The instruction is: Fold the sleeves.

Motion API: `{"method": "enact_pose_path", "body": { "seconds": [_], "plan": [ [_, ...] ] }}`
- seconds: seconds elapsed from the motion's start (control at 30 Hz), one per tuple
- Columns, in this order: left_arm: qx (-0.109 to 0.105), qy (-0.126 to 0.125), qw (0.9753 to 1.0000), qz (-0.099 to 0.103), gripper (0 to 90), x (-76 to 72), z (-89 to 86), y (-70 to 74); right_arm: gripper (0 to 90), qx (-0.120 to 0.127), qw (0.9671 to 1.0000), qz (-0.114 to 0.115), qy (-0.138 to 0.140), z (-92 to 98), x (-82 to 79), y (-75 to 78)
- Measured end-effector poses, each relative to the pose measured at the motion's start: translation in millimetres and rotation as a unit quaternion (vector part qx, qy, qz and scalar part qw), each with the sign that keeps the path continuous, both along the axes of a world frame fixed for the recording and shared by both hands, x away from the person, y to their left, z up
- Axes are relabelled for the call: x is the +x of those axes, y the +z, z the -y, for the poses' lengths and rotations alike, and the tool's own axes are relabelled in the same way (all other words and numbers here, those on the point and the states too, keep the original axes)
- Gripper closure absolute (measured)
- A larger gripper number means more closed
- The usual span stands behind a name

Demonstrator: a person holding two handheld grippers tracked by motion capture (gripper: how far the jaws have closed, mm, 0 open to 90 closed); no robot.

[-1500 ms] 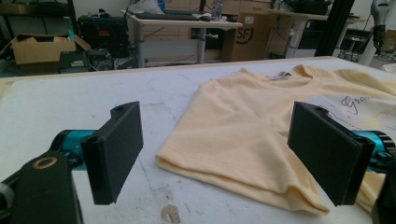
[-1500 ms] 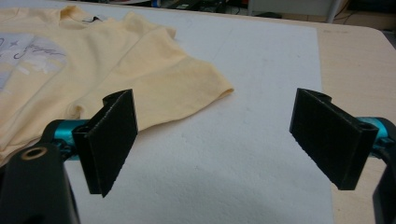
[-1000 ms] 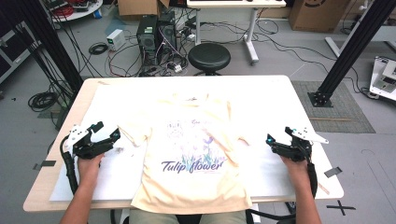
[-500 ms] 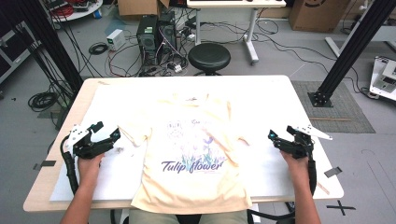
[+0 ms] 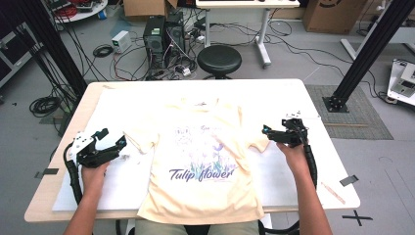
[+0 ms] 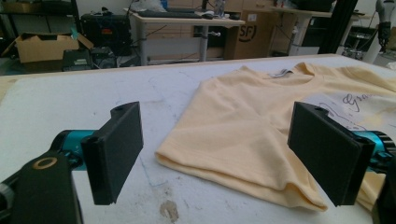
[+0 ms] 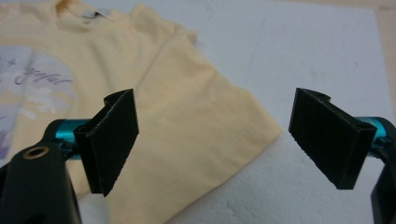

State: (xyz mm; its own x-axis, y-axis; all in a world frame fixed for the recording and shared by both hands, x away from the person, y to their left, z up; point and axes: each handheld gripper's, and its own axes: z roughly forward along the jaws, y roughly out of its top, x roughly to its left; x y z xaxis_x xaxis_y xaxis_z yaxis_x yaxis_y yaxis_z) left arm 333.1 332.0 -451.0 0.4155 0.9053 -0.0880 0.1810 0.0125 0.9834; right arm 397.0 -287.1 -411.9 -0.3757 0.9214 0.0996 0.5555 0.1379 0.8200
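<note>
A pale yellow T-shirt [image 5: 203, 161] printed "Tulip flower" lies flat, front up, on the white table cover, its hem hanging over the near edge. My left gripper [image 5: 113, 139] is open just left of the shirt's left sleeve [image 5: 137, 138]; in the left gripper view that sleeve [image 6: 233, 144] lies between and beyond the wide-apart jaws of my left gripper [image 6: 219, 156]. My right gripper [image 5: 265, 130] is open at the right sleeve [image 5: 254, 139]; in the right gripper view my right gripper [image 7: 215, 140] hovers over the sleeve's hem [image 7: 205, 140], jaws spread, holding nothing.
A white sheet [image 5: 303, 103] covers the wooden table [image 5: 44, 196]. Beyond the far edge stand a black stool [image 5: 219, 59], computer towers [image 5: 164, 32] and tangled cables on the floor. Black frame posts [image 5: 369, 49] rise at the right.
The right gripper has moved left and slightly forward, from the bare cover to the shirt's right sleeve. The left gripper has stayed in place.
</note>
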Motion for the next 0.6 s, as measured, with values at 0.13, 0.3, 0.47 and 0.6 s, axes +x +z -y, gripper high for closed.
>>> {"method": "enact_pose_path", "body": {
  "seconds": [0.13, 0.3, 0.47, 0.6],
  "plan": [
    [-0.001, -0.002, 1.0000, 0.001, 18.1, 0.1, 0.1, -0.1, 16.0, -0.018, 0.9990, -0.036, -0.018, -1.8, 10.9, -11.4],
    [-0.001, -0.005, 1.0000, -0.003, 18.2, 0.9, -0.8, 0.0, 21.7, -0.027, 0.9977, -0.051, -0.035, -3.6, 14.6, -15.7],
    [-0.001, -0.003, 1.0000, -0.006, 18.2, 1.6, -0.3, 0.1, 28.0, -0.047, 0.9945, -0.071, -0.062, -0.8, 17.9, -21.1],
    [-0.002, -0.003, 1.0000, -0.008, 18.3, 1.7, -0.8, 0.2, 35.3, -0.053, 0.9929, -0.083, -0.067, -0.8, 20.8, -25.1]
  ]
}}
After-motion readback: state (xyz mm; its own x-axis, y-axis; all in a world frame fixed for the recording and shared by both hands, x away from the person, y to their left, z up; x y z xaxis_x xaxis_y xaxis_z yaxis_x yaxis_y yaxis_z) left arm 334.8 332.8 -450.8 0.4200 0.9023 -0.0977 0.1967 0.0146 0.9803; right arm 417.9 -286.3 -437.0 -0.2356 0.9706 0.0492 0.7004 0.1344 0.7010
